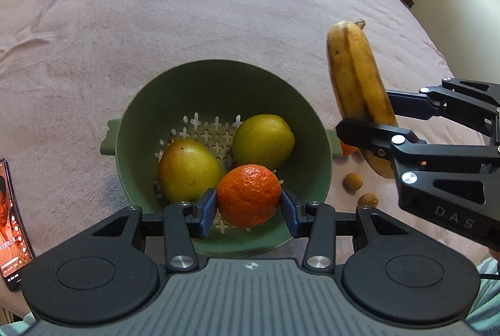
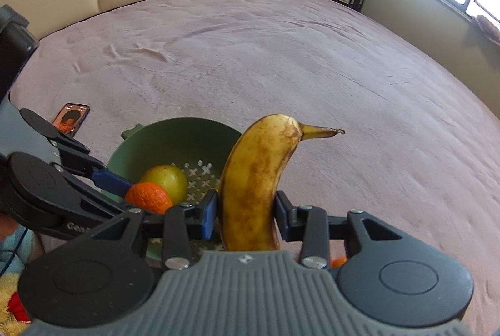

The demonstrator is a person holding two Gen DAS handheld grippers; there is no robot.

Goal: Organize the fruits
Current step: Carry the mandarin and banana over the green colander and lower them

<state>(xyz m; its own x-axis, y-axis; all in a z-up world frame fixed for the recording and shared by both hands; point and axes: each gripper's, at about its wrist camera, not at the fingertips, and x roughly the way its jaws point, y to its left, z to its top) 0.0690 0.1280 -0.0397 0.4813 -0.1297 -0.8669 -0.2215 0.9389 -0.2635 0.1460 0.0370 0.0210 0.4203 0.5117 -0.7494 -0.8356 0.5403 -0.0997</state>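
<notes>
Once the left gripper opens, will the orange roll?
Probably a little: the orange is round. It hangs over the colander, whose walls should contain it. The two fruits inside may stop it quickly.

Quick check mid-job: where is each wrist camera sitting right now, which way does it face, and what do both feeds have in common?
Left wrist: on the left gripper, looking steeply down into the green colander; its pads clamp the orange; the right gripper enters at right.
Right wrist: on the right gripper, facing across the bed; it grips the banana; the left gripper shows at left.
Shared: colander, orange, banana, phone.
</notes>
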